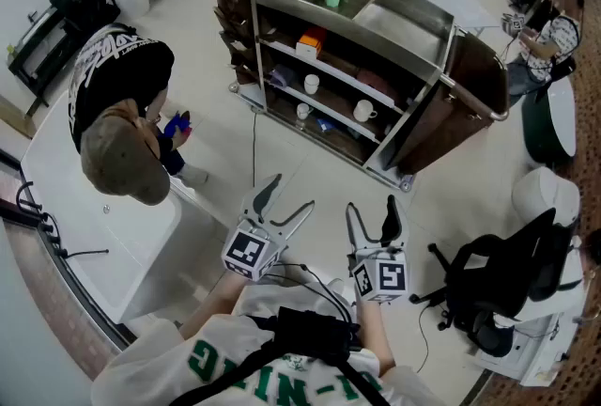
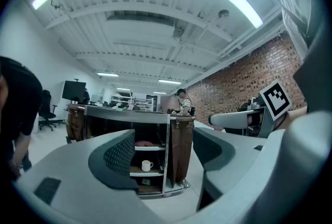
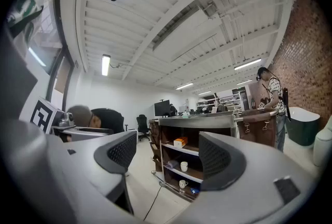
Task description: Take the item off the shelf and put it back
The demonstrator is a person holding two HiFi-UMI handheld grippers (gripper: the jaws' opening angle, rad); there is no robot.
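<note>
Both idle: left tool [image 1: 289,197] and right tool [image 1: 371,211] have jaws apart with nothing between them, held level, well short of the shelf [image 1: 413,14]. Item not taken yet. Candidates on the far shelves: orange box [image 1: 310,44] upper left, white mug [image 1: 363,111] lower right; can't tell which is meant. Suggest stepping in first and minding the floor cable [image 1: 253,150]. Square one tool to the mug's body, not its handle, and close only once the pads straddle it.
</note>
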